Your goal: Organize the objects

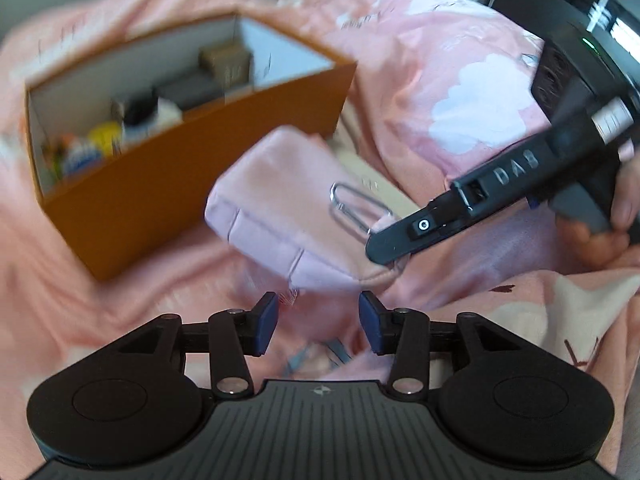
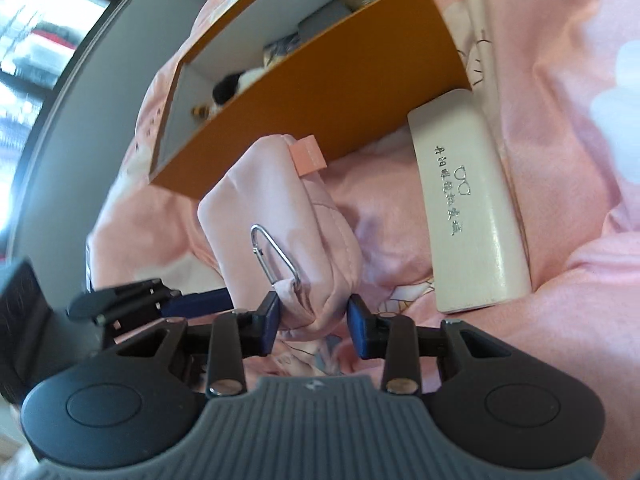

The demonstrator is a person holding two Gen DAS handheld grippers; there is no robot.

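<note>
Pale pink padded pouch (image 2: pixel 280 236) bears a silver carabiner (image 2: pixel 276 254).

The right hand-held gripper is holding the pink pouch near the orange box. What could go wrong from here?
1. The right hand-held gripper pinches only one end of the pink pouch, so the soft fabric may slip out.
2. The metal clip hangs loose and could catch on the wall of the orange box.
3. The box already holds several things, so the pouch might not fit well; the left hand-held gripper is open and gives no support.
</note>
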